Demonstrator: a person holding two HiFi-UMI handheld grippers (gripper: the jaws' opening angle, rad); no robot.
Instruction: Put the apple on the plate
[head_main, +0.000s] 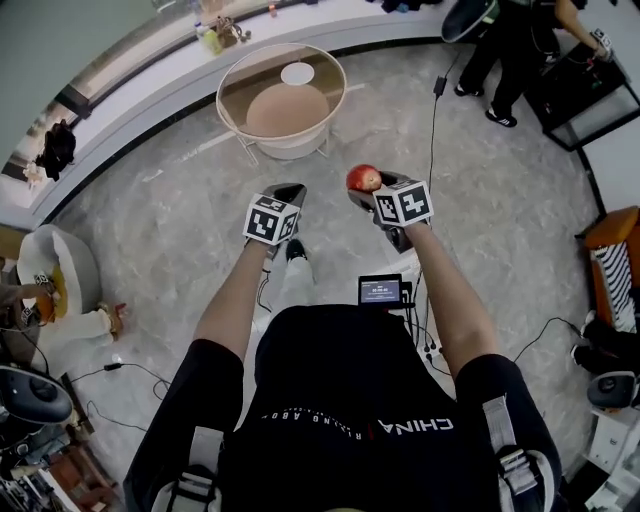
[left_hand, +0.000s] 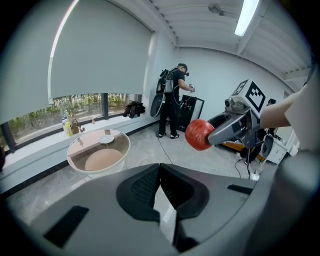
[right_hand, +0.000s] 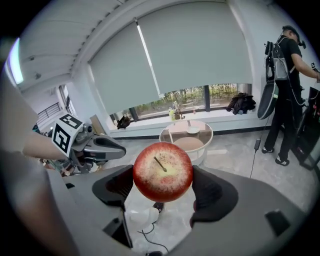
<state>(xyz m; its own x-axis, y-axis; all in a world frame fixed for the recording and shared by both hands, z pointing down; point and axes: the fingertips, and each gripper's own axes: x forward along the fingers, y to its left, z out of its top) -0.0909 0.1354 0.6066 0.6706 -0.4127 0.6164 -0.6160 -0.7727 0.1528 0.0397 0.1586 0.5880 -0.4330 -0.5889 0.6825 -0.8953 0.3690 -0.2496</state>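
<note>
Right gripper (head_main: 375, 192) clamps a red apple (right_hand: 162, 171) between its jaws, stem facing the camera, held in mid-air above the floor. Left gripper (left_hand: 160, 172) hangs beside it, jaws together and empty. The white plate (head_main: 297, 73) sits on a round table (head_main: 260, 80) well ahead.

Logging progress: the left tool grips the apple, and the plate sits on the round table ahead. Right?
Not quite: the right tool grips the apple, as the right gripper view shows. The plate does sit on the round table ahead.
</note>
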